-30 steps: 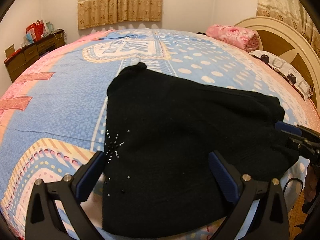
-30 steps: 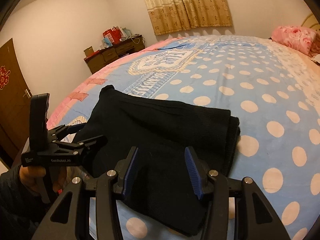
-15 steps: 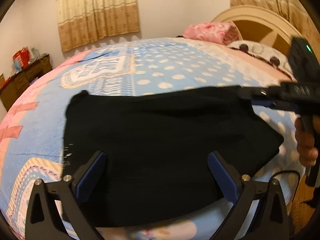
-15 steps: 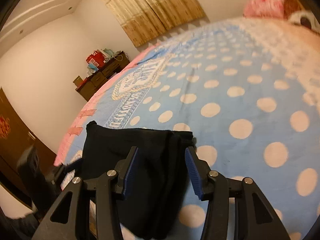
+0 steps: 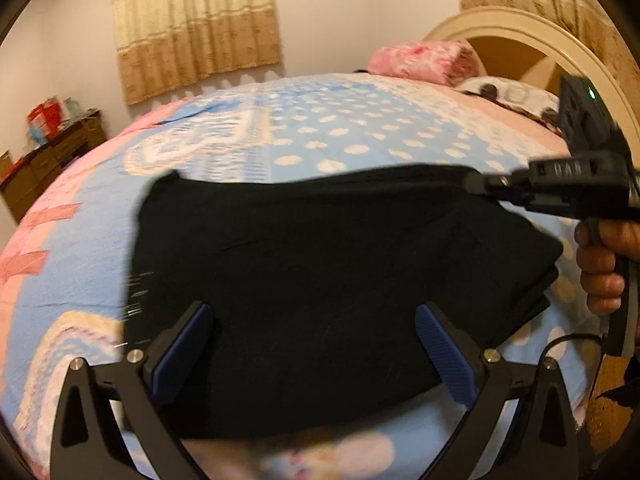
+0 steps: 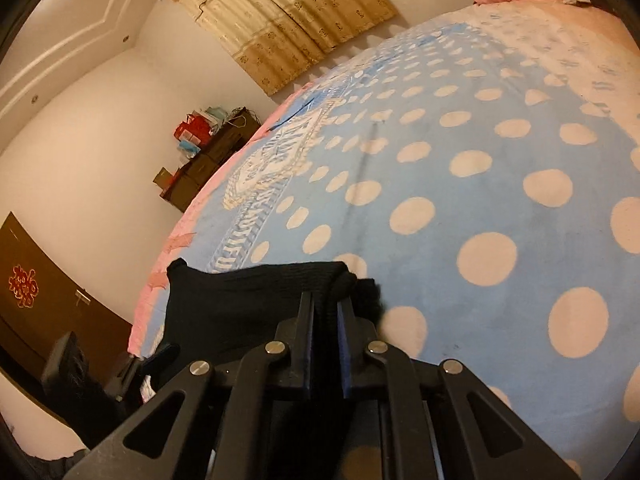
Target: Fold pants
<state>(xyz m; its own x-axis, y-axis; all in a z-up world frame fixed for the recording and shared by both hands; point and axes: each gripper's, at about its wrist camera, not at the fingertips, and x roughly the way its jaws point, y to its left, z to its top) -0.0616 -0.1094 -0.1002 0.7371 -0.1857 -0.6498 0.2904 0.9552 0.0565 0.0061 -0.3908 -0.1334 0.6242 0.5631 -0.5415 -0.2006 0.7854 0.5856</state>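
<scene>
A dark wooden dresser (image 5: 48, 160) stood against the wall at the far left, beyond a bed (image 5: 340, 128) covered in a blue bedspread with cream polka dots. Black pants (image 5: 320, 272), already folded into a thick rectangle, lay near the bed's closest edge. The left gripper (image 5: 316, 344) hovered low over the near side of the pants with its two blue-padded fingers (image 5: 182, 350) spread wide apart, holding nothing. Moving right, the right gripper (image 5: 476, 182) reached in level from the side, and its black fingers met the far right corner of the pants. The person's right hand (image 5: 602, 264) wrapped around the handle below, knuckles facing the camera. From the right wrist view, that right gripper (image 6: 325, 312) was nearly closed, its fingers pinching a stacked fold of the black pants (image 6: 248, 300) between them, right at the edge of the fabric. A pink floral pillow (image 5: 420, 60) and a cream arched headboard (image 5: 532, 36) sat at the far right.
</scene>
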